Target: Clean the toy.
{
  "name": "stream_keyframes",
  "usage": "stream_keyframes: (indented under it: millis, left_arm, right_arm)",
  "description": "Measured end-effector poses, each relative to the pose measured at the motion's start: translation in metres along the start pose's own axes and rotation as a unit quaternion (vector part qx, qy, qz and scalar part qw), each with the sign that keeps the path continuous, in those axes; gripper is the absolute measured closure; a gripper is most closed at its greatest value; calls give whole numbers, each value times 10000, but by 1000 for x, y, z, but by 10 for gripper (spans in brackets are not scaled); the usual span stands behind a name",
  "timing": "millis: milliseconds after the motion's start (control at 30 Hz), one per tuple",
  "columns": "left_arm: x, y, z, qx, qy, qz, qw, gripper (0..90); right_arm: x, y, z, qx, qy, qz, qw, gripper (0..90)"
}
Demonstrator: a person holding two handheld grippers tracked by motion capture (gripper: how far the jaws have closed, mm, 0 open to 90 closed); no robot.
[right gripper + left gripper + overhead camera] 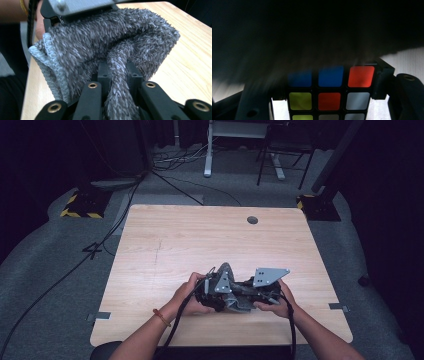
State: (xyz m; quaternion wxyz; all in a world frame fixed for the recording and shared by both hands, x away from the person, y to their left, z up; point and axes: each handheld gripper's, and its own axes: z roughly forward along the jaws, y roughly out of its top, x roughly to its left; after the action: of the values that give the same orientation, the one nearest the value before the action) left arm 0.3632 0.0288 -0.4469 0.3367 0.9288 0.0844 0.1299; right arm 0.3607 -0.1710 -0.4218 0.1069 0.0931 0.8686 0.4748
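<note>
Right, the left gripper (212,292) is clamping a colour-tiled puzzle cube (329,96) while the right gripper (117,75) is pinching a grey fluffy cloth (105,47), both low over the table (165,240) near its front edge. Wiping looks underway; next, rubbing cloth across a cube face.

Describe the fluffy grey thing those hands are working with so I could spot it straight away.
On the wooden table, near its front edge, two hands meet. Between them lies a shaggy grey cloth, a fold of it pinched in the right tool. Its long soft pile and stitched paler hem set it apart from the hard colour-tiled puzzle cube in the left tool.
</note>
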Motion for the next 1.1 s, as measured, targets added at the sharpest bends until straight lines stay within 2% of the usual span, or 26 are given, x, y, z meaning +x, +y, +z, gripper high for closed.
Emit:
stream_keyframes:
  millis: [33,133,267,333,400,500,533,600,700,733,833,967,1100]
  left_arm:
    - [2,0,0,5,-43,-17,10000,336]
    - [6,-4,-2,-157,-99,-212,9996,336]
    - [10,-6,-6,-261,-56,-293,9992,336]
    - [10,-7,-7,-256,-27,-336,9991,336]
    - [11,-7,-8,-291,-38,-350,9990,336]
    - [11,-6,-8,-284,-27,-322,9991,336]
    - [10,-6,-7,-271,-59,-340,9990,336]
    - [8,-3,-4,-199,-63,-252,9995,337]
    - [6,-3,-4,-216,15,-232,9995,337]
    - [7,-3,-6,-263,50,-249,9993,337]
    - [10,-4,-14,-352,145,-333,9987,337]
    - [14,-7,-21,-467,166,-417,9979,337]
    - [14,-7,-22,-461,143,-398,9980,337]
  right_arm:
    - [0,-1,1,47,-49,-45,10000,782]
    - [-11,-7,0,36,-79,204,9998,782]
    - [-23,-18,3,465,-229,201,9985,782]
    - [-30,-23,5,536,-156,410,9976,782]
    - [-32,-25,6,701,-183,393,9966,782]
    - [-26,-20,3,513,-153,296,9981,782]
    - [-22,-16,1,399,-127,258,9988,782]
    - [-12,-8,0,187,-27,159,9997,782]
    - [0,-1,2,318,-264,-243,9988,782]
    - [-1,-2,2,332,-311,-245,9987,782]
    - [-13,-10,2,453,-379,-10,9983,782]
    - [-25,-20,4,634,-412,230,9969,782]
    - [-21,-18,5,604,-370,180,9973,782]
